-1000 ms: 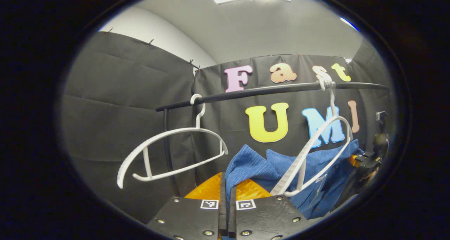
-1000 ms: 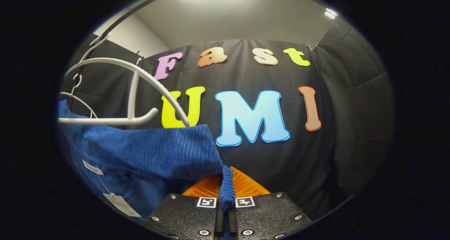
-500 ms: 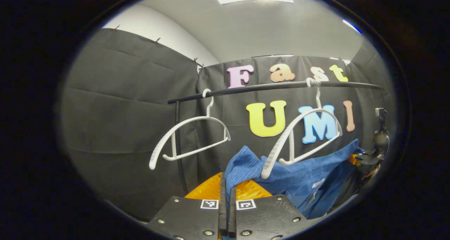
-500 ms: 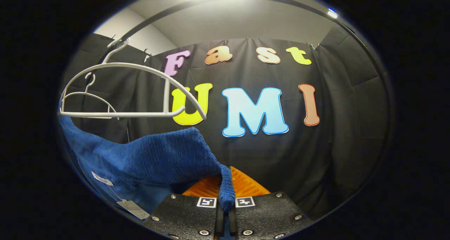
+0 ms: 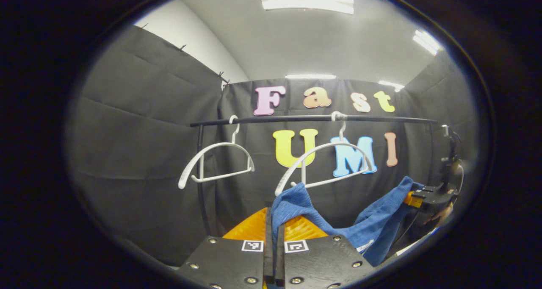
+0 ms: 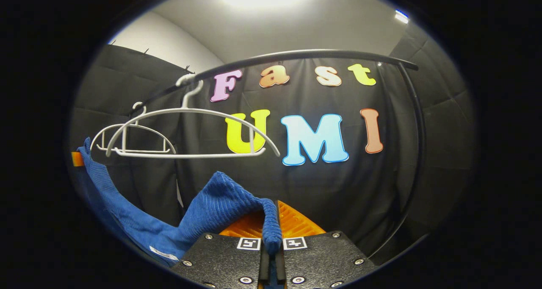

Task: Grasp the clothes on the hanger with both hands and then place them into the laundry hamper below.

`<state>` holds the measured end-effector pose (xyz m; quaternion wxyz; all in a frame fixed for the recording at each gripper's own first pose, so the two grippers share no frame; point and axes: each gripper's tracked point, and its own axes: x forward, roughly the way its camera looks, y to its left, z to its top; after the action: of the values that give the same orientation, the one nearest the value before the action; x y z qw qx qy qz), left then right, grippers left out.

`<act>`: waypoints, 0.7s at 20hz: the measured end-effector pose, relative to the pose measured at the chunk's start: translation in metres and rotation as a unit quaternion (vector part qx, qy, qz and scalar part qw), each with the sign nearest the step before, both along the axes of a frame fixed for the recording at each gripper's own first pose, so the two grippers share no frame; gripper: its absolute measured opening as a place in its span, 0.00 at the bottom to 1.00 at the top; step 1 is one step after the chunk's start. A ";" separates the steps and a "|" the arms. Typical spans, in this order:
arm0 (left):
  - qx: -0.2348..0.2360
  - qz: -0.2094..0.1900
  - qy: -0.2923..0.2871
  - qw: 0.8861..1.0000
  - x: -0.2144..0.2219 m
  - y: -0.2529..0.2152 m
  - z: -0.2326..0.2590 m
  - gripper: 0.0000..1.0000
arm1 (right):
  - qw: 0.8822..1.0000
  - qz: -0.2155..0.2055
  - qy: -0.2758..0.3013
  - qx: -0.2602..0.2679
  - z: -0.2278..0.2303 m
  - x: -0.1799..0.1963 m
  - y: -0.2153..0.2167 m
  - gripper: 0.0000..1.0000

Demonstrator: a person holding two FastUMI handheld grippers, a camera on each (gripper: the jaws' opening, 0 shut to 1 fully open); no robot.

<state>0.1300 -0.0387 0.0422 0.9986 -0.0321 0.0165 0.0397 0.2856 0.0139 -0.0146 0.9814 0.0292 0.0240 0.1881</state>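
A blue ribbed garment (image 5: pixel 334 221) hangs slack between the two grippers, free of the white hanger (image 5: pixel 324 164) above it. My left gripper (image 5: pixel 273 232) is shut on one corner of the cloth. At the right of the left gripper view, the right gripper (image 5: pixel 427 195) holds the other end. In the right gripper view my right gripper (image 6: pixel 271 234) is shut on a fold of the blue garment (image 6: pixel 211 208), which sags away to the left toward the left gripper (image 6: pixel 77 158). The bare white hanger (image 6: pixel 190 132) hangs on the rail above.
A black clothes rail (image 5: pixel 309 119) runs across in front of the booth wall, with a second bare white hanger (image 5: pixel 216 162) at its left end. The rail's upright post (image 6: pixel 417 153) stands at the right of the right gripper view.
Both grippers have pulled back and down from the rail. The blue garment came off the hanger and now sags between them. The hangers look smaller and farther off.
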 end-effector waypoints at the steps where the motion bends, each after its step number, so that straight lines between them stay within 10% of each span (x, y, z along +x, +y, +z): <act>1: -0.006 -0.011 -0.005 1.000 -0.006 -0.008 0.003 0.03 | 1.000 0.002 -0.001 0.003 0.003 -0.013 0.002 0.05; 14: -0.064 -0.082 0.046 0.993 -0.057 -0.070 -0.093 0.03 | 0.996 0.064 0.068 -0.014 -0.063 -0.134 0.056 0.05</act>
<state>0.0735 -0.1087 -0.0513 0.9924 -0.0930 0.0680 -0.0424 0.1511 0.0694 -0.0771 0.9638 0.0264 0.0948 0.2478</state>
